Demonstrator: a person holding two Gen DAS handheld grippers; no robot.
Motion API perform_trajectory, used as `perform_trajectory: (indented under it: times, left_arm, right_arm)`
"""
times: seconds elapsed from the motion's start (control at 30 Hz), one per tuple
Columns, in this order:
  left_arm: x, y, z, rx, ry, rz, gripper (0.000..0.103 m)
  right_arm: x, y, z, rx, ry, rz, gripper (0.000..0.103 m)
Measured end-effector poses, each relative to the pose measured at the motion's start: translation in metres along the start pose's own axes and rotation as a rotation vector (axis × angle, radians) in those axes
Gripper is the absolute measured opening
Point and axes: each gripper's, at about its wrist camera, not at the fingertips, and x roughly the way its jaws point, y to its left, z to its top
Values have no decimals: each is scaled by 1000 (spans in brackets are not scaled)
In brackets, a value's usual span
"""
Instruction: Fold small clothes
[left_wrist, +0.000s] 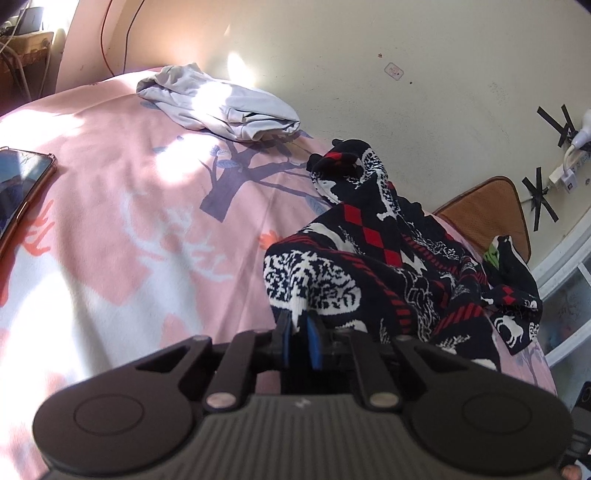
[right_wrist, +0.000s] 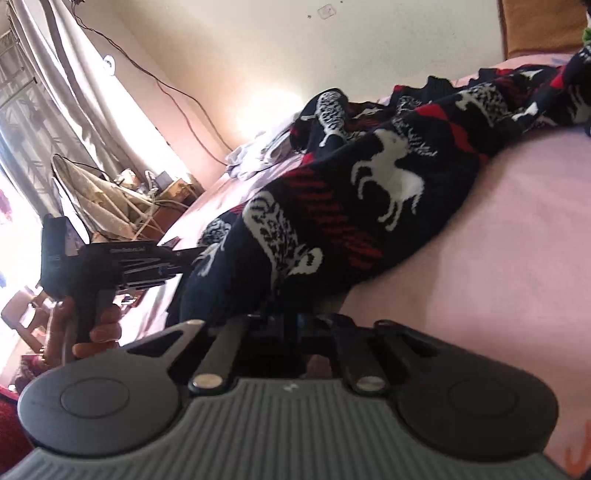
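Note:
A dark knitted garment (left_wrist: 373, 266) with white deer and red diamond patterns lies crumpled on the pink bed cover (left_wrist: 122, 221). My left gripper (left_wrist: 300, 332) is shut on its near white-patterned edge. In the right wrist view the same garment (right_wrist: 369, 192) stretches across the bed, and my right gripper (right_wrist: 291, 306) is shut on its dark lower edge, the fingertips hidden by the cloth. The left gripper (right_wrist: 184, 254) shows there at the left, held by a hand, clamped on the garment's other edge.
A folded white garment (left_wrist: 221, 103) lies at the far side of the bed. A phone (left_wrist: 18, 184) lies at the left edge. A brown cushion (left_wrist: 487, 210) sits by the wall at the right. A bedside table with clutter (right_wrist: 155, 192) stands by the window.

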Motion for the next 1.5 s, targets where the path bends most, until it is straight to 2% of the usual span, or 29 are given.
perform_trajectory:
  times: [0.07,0.17,0.2,0.27,0.3,0.33,0.37,0.43,0.5,0.57,0.67,0.7,0.77,0.8,0.83,0.9,0.97,1.0,1.03,1.07,1.13,1.2,1.27,1.3,1.33,1.37,1.43,1.5]
  left_arm:
    - [-14,-8,3,22,3,-48,9]
    - [-39,-33,0,93,66,-198,9]
    - [-46,-45,-5,147,79,-228,9]
    - [-54,-67,-18,257,113,-230,11]
    - [-54,-73,-24,299,147,-224,15]
    - [-52,-76,-31,332,184,-233,17]
    - [-51,-76,-36,350,199,-232,22]
    - [-51,-67,-36,350,195,-177,30]
    - [-53,-56,-24,305,158,-127,34]
    - [-54,-50,-10,265,111,-97,35]
    - [-46,-57,14,245,32,-105,39]
    - [-40,-63,20,241,8,-124,41]
    - [-24,-74,26,238,-20,-166,44]
    - [-12,-79,29,236,-26,-183,45]
    - [-1,-84,30,232,-25,-192,45]
    - [29,-92,32,228,1,-214,45]
    - [56,-95,31,238,39,-183,42]
    - [68,-96,30,248,60,-160,41]
    - [78,-95,28,256,82,-143,40]
    - [84,-95,26,258,100,-130,38]
    - [91,-89,21,259,133,-116,37]
    - [89,-85,17,267,125,-126,38]
    - [86,-83,14,274,121,-136,41]
    - [83,-82,13,273,119,-141,42]
    - [79,-80,12,270,120,-148,42]
    - [74,-78,11,268,120,-152,43]
    - [60,-71,8,275,110,-147,45]
    - [41,-62,7,280,96,-126,50]
  right_arm:
    - [-35,1,10,-85,-93,-87,8]
    - [-115,-2,30,-136,-245,-147,8]
    - [-140,5,30,-184,-279,-172,8]
    - [-183,21,28,-269,-286,-160,8]
    - [-192,26,27,-295,-255,-173,9]
    - [-196,27,24,-314,-200,-179,16]
    - [-194,23,26,-334,-151,-185,17]
    - [-194,6,24,-330,-143,-277,39]
    - [-198,-19,27,-222,-199,-326,40]
    - [-199,-49,39,-83,-291,-304,40]
    - [-186,-92,54,87,-372,-314,42]
    - [-179,-105,60,158,-387,-294,44]
    - [-165,-129,67,309,-436,-211,54]
    - [-157,-137,70,364,-455,-177,62]
    - [-152,-141,69,405,-469,-148,66]
    - [-133,-150,80,436,-463,-148,68]
    - [-115,-165,92,470,-458,-242,67]
    - [-108,-174,96,488,-457,-281,52]
    - [-106,-184,102,482,-458,-342,15]
    - [-108,-189,109,453,-460,-399,14]
    - [-133,-177,123,290,-559,-512,13]
    - [-167,-148,132,60,-693,-655,14]
    - [-187,-138,137,-67,-730,-735,16]
    - [-192,-140,138,-73,-716,-752,25]
    - [-194,-147,138,-53,-678,-776,41]
    - [-191,-155,137,-13,-630,-810,48]
    - [-185,-167,126,54,-545,-834,51]
    - [-186,-165,99,89,-517,-785,51]
